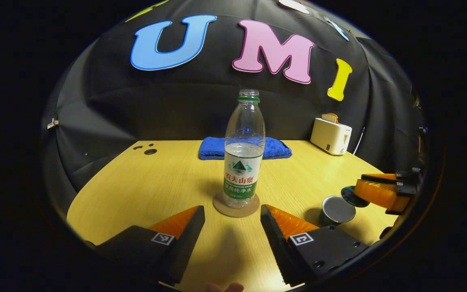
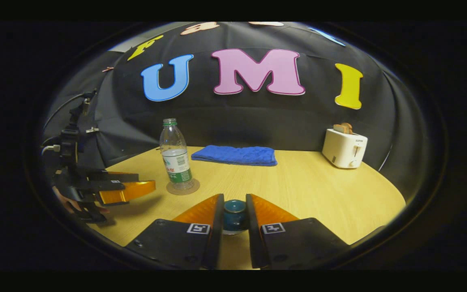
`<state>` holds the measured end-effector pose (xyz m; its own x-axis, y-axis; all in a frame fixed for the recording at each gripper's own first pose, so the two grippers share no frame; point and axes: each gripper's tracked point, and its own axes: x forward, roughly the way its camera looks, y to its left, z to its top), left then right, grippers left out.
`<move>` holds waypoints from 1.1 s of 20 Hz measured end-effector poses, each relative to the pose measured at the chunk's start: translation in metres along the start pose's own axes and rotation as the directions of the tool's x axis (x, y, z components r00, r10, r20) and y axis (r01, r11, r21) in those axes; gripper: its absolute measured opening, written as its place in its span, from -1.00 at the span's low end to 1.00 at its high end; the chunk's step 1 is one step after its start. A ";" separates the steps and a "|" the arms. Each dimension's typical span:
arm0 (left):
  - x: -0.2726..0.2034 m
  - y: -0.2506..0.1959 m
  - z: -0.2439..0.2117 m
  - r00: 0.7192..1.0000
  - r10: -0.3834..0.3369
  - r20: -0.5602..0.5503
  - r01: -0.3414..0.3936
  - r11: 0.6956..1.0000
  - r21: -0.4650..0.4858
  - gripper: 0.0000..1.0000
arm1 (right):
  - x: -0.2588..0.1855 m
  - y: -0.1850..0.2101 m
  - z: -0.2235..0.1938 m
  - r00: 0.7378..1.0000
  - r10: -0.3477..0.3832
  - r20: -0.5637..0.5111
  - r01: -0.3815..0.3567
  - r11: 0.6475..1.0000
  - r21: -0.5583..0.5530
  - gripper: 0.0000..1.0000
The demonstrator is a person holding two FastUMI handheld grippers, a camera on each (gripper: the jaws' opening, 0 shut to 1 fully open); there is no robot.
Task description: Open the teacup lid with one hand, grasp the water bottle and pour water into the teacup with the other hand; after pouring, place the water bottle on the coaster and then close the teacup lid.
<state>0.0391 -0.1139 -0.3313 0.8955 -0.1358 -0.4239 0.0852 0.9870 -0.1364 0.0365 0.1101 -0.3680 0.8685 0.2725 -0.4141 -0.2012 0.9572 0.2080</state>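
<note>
In the left gripper view, the left gripper (image 1: 232, 213) has its fingers spread apart, just short of the clear ribbed plastic water bottle (image 1: 243, 154), which stands uncapped on a round cork coaster (image 1: 236, 207). To the right on the pale wood-grain table (image 1: 156, 178) sits the open, dark glazed teacup (image 1: 336, 210). In the right gripper view, the right gripper (image 2: 234, 217) is clamped on the teal domed ceramic lid (image 2: 234, 211).

the left gripper (image 1: 232, 214) gapes wide before the water bottle (image 1: 243, 154), upright on its coaster (image 1: 236, 207). the right gripper (image 1: 369, 194) holds the lid (image 1: 351, 196) beside the open teacup (image 1: 336, 210).
</note>
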 end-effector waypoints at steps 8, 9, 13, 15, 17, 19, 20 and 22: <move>-0.021 0.015 -0.004 0.999 0.042 -0.007 -0.042 0.999 -0.006 0.76 | 0.012 0.006 -0.017 0.999 0.022 -0.025 -0.023 1.000 -0.011 -0.46; -0.021 0.016 -0.006 0.999 0.046 -0.005 -0.046 0.999 -0.004 0.76 | 0.014 0.005 -0.018 0.999 0.021 -0.027 -0.021 1.000 -0.014 -0.46; -0.022 0.015 -0.009 0.999 0.043 -0.009 -0.043 0.999 -0.002 0.76 | 0.018 0.005 -0.026 0.999 0.023 -0.044 -0.024 0.999 -0.029 -0.36; -0.021 0.017 -0.009 0.999 0.045 -0.012 -0.045 0.999 -0.004 0.76 | 0.019 0.005 -0.026 0.999 0.024 -0.044 -0.026 0.999 -0.037 -0.24; -0.021 0.015 -0.008 0.999 0.044 -0.013 -0.044 0.999 -0.005 0.76 | 0.020 0.007 -0.029 0.998 0.029 -0.052 -0.031 0.999 -0.024 0.01; -0.021 0.012 -0.006 0.999 0.042 -0.014 -0.042 0.999 -0.002 0.76 | 0.020 0.007 -0.023 0.998 0.032 -0.048 -0.033 0.999 -0.012 0.41; -0.023 0.011 -0.004 0.999 0.042 -0.013 -0.042 0.999 0.001 0.76 | 0.018 0.007 -0.019 0.998 0.035 -0.046 -0.035 0.999 -0.004 0.51; -0.026 0.009 0.003 0.999 0.045 -0.012 -0.045 0.999 0.002 0.75 | 0.014 0.007 -0.009 0.998 0.036 -0.044 -0.035 0.999 0.013 0.67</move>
<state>0.0180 -0.1015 -0.3186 0.8931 -0.0925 -0.4402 0.0458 0.9922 -0.1156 0.0430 0.1212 -0.3803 0.8400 0.3104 -0.4449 -0.2255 0.9457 0.2341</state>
